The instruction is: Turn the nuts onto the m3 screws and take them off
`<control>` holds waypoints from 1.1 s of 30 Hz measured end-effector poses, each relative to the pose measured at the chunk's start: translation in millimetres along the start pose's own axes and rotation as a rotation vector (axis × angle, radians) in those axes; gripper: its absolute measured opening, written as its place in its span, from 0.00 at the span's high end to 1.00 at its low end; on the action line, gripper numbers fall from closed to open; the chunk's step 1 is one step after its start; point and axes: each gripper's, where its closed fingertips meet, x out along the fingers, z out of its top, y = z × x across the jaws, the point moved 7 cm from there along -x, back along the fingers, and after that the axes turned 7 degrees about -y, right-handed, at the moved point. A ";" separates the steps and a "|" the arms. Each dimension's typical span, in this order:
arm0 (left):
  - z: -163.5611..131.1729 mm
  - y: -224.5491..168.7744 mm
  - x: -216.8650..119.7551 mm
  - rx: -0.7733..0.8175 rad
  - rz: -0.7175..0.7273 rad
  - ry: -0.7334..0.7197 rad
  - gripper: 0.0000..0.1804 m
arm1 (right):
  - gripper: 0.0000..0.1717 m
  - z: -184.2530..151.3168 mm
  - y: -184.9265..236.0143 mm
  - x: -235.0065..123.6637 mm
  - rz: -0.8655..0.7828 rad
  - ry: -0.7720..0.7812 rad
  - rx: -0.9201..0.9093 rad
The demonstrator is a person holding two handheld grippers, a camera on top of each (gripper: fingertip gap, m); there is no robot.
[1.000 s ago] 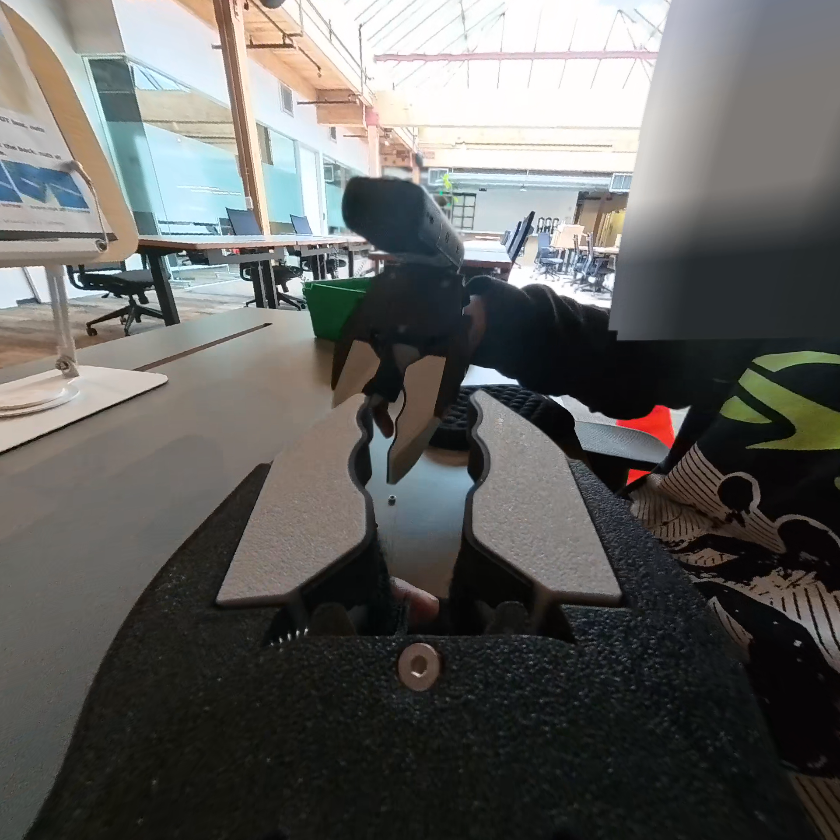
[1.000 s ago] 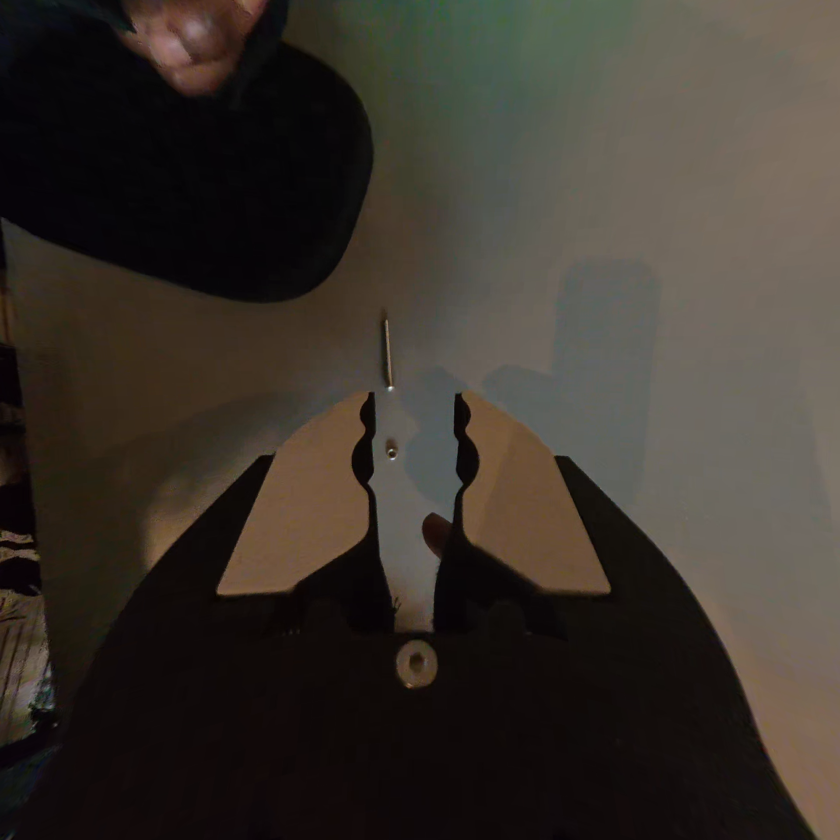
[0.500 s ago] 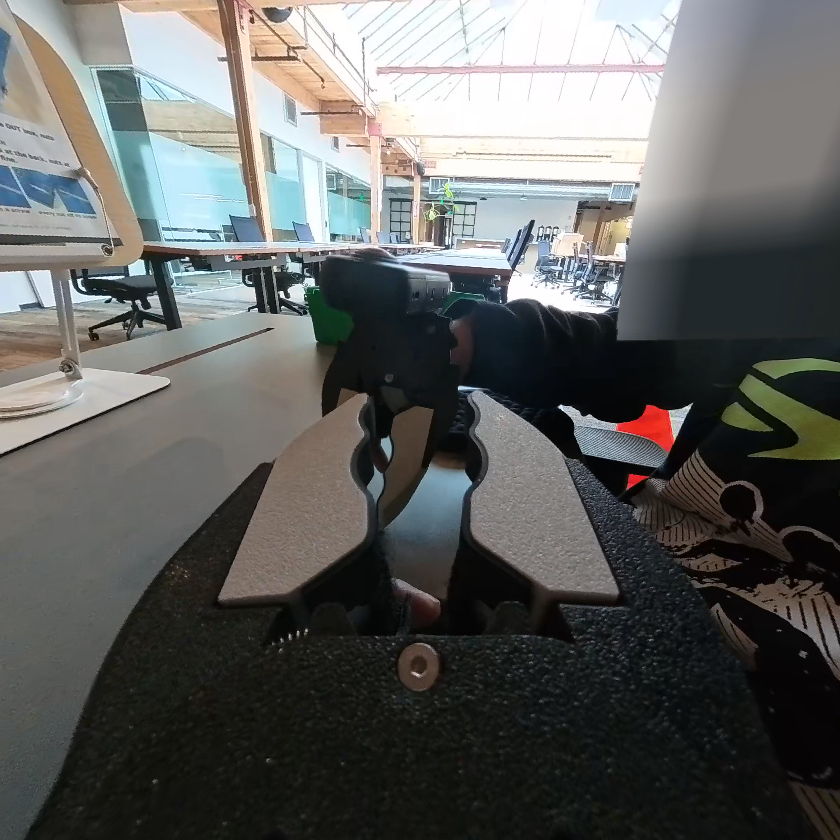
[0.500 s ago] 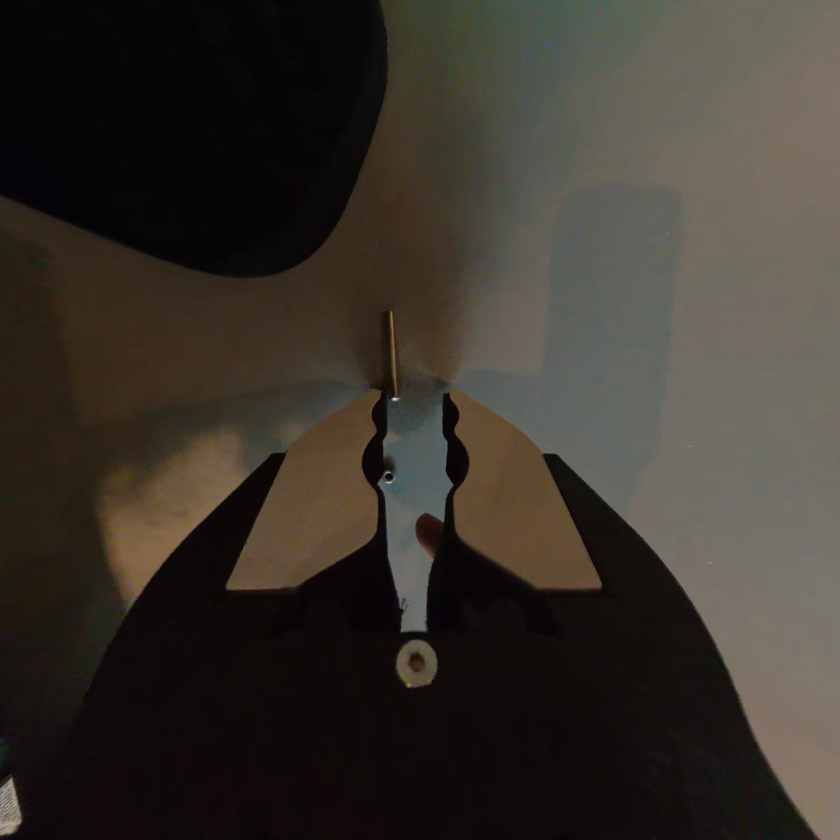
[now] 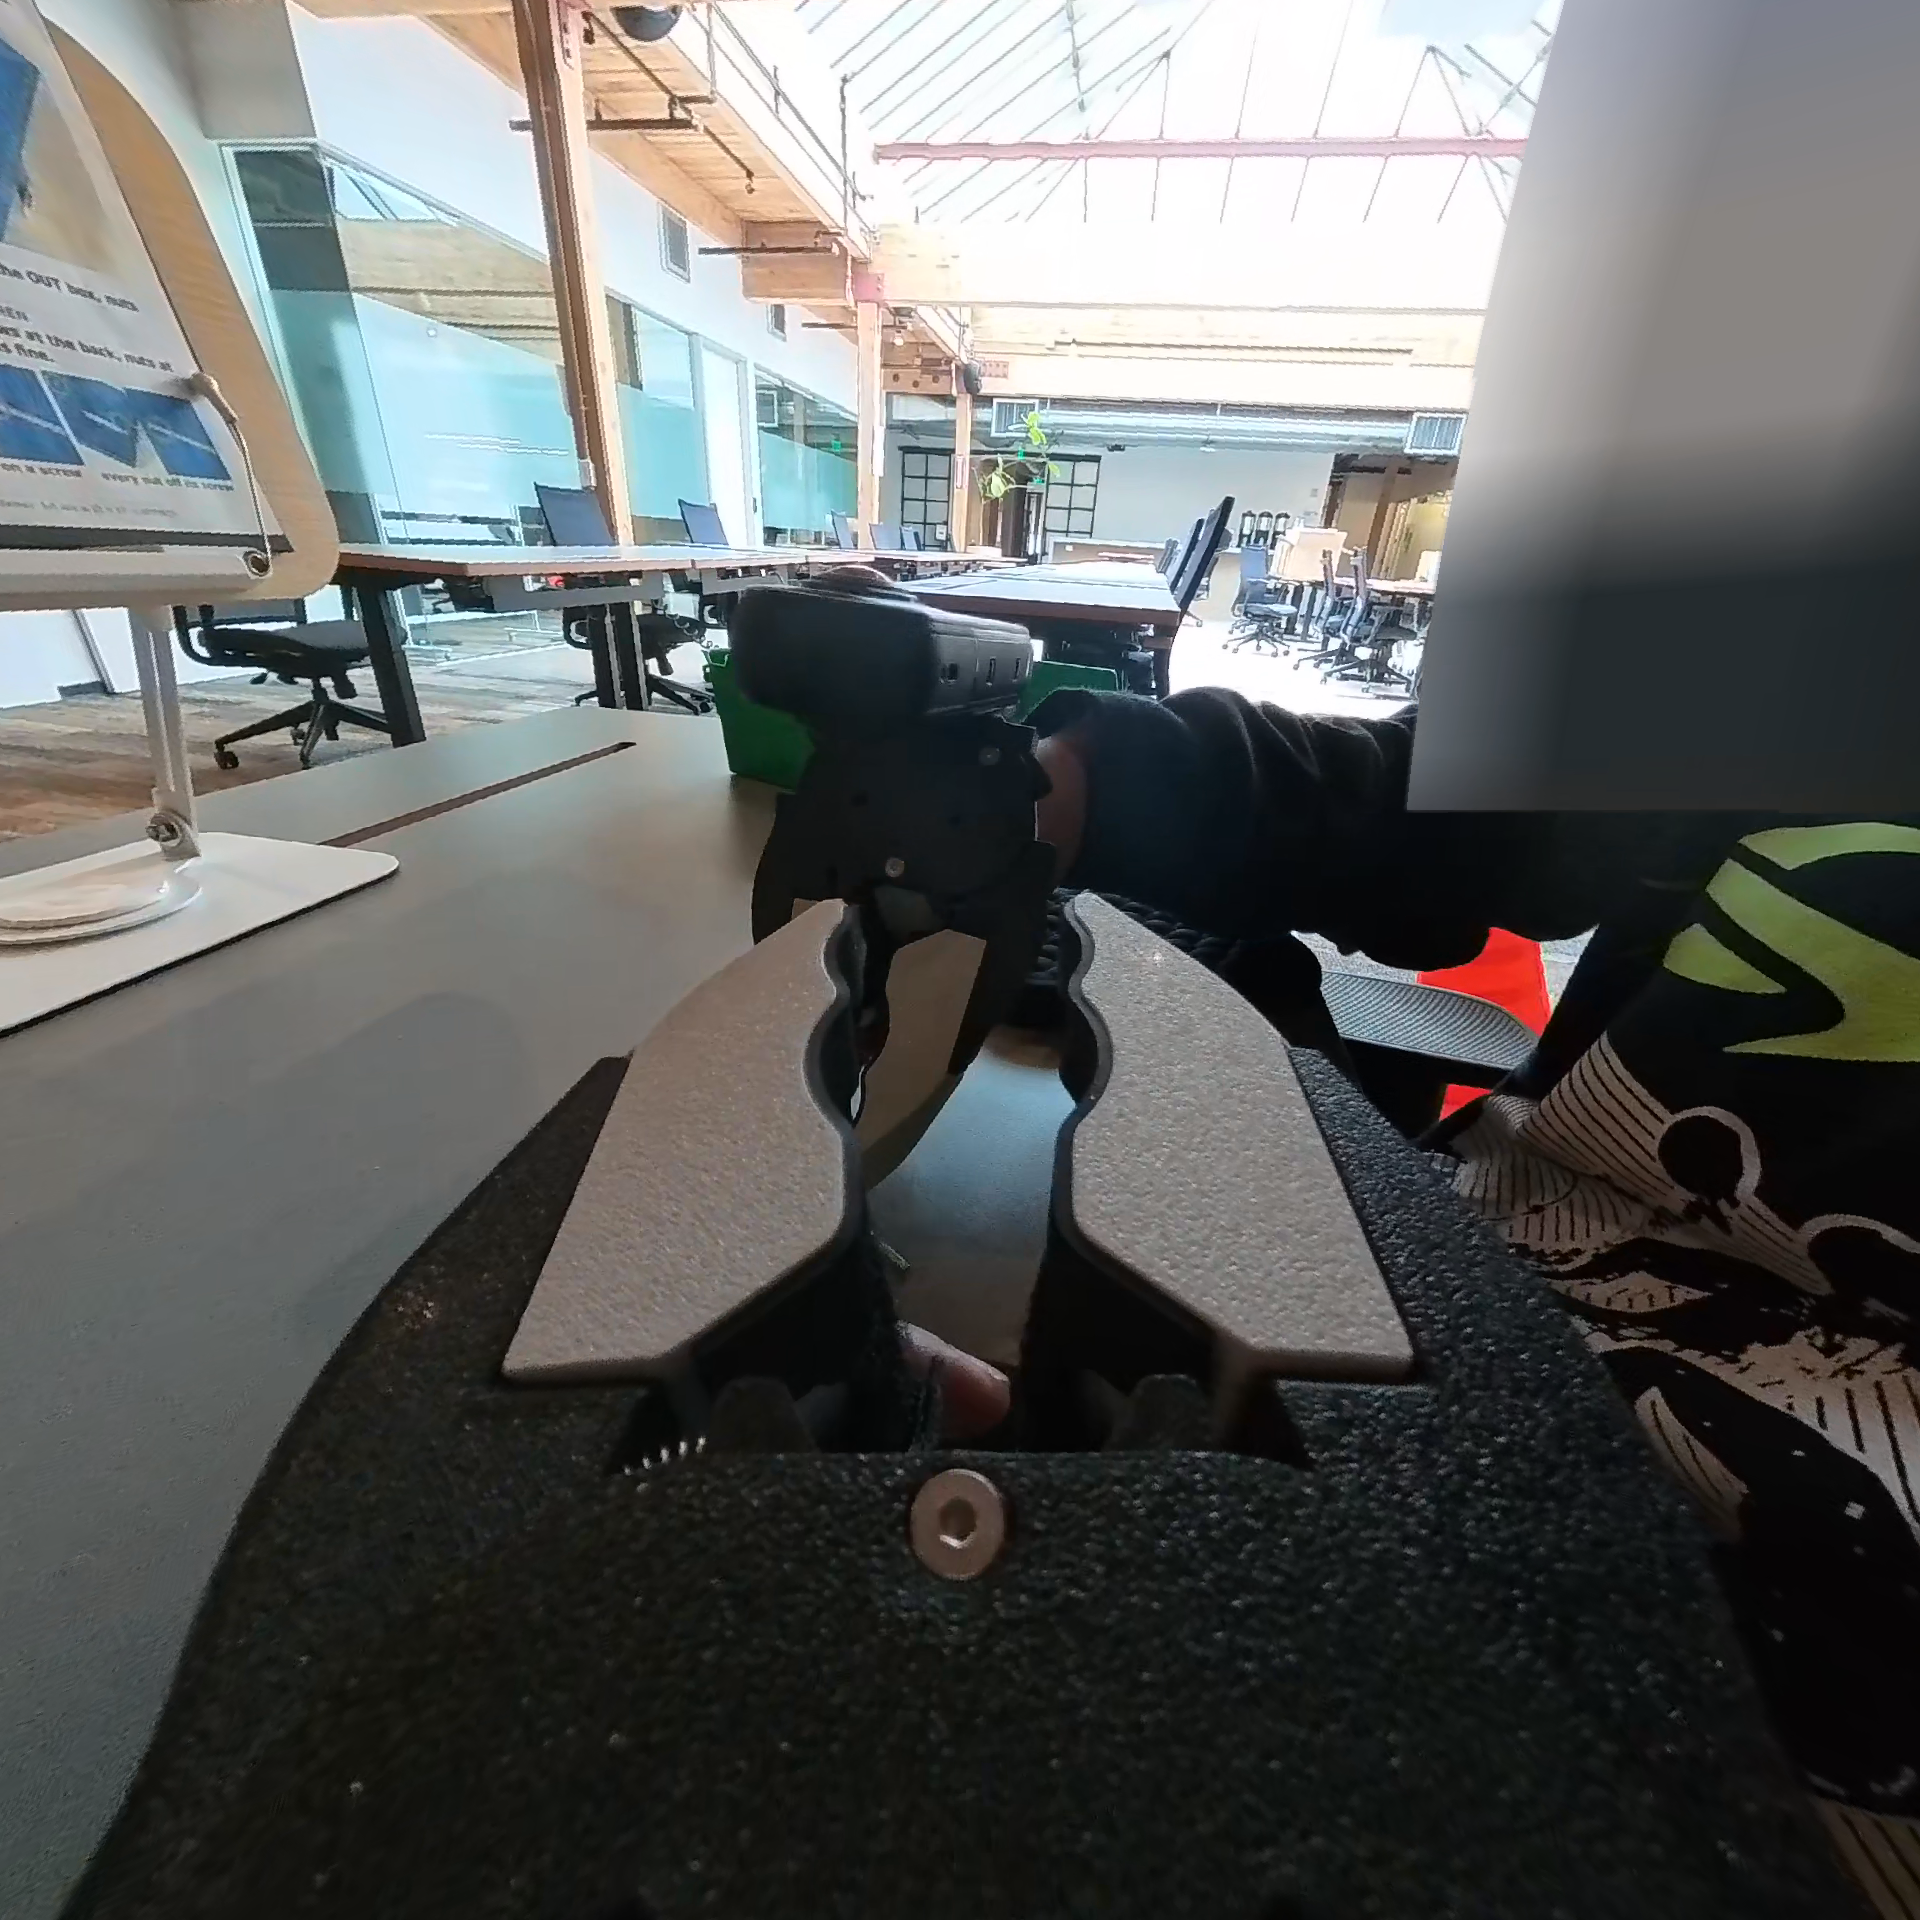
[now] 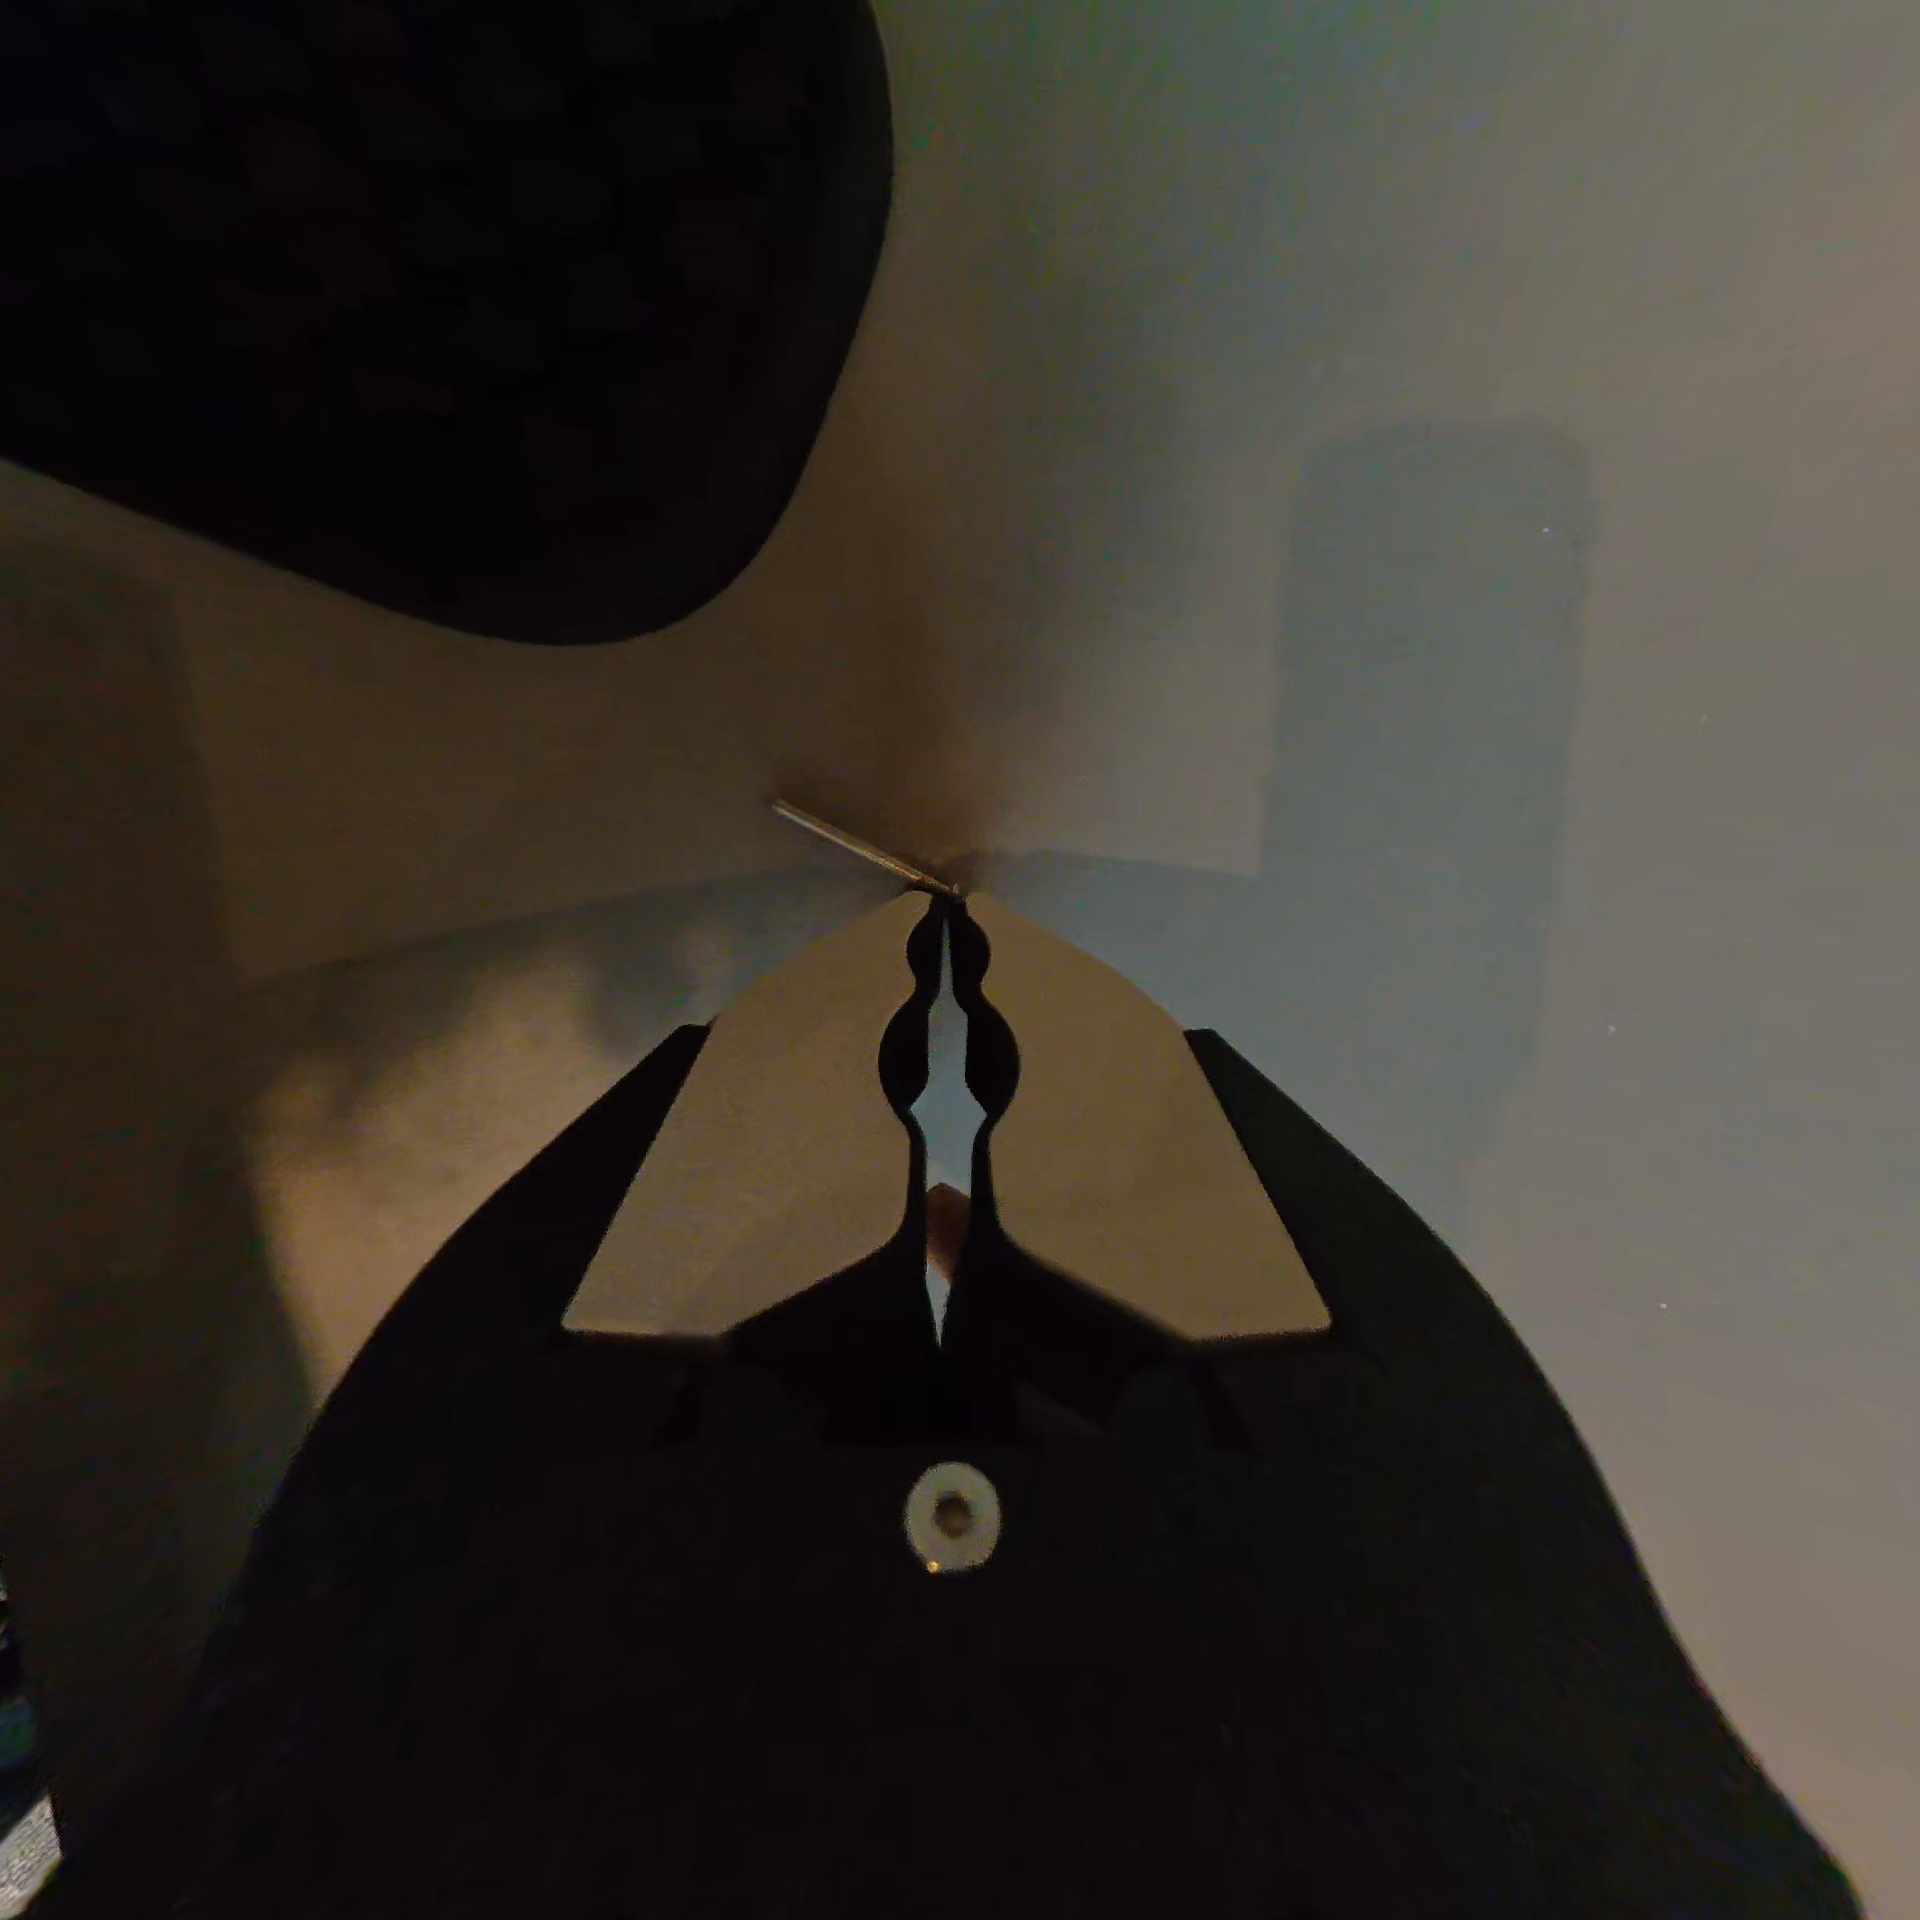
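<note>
two tools [image 5: 956, 997] [image 6: 948, 902], one thin screw [image 6: 852, 847] — one green bin [image 5: 764, 727], one stand-mounted sign [image 5: 114, 416], one table [image 5: 312, 1039]

Left wrist view: bright daylight enters through the skylight roof [image 5: 1195, 94] at 12 o'clock, overexposed to near white; the tabletop [image 5: 312, 1091] carries soft glare, and wide-angle distortion bends the posts toward the edges. Right wrist view: dim and grainy, with a warm cast at 9 o'clock and a cooler one at 3 o'clock; soft-edged shadows [image 6: 1434, 644] cross the tabletop [image 6: 1714, 935]; the near claw body [image 6: 935, 1662] is almost black.
</note>
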 end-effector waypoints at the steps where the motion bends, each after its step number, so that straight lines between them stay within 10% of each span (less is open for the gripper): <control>1: -0.1 -0.1 0.1 0.002 0.000 0.001 0.81 | 1.00 -0.3 -0.1 0.0 0.001 -0.004 0.005; 33: 0.2 -0.5 -0.2 0.020 0.017 -0.008 0.82 | 1.00 2.1 -0.3 -10.5 -0.019 -0.097 0.070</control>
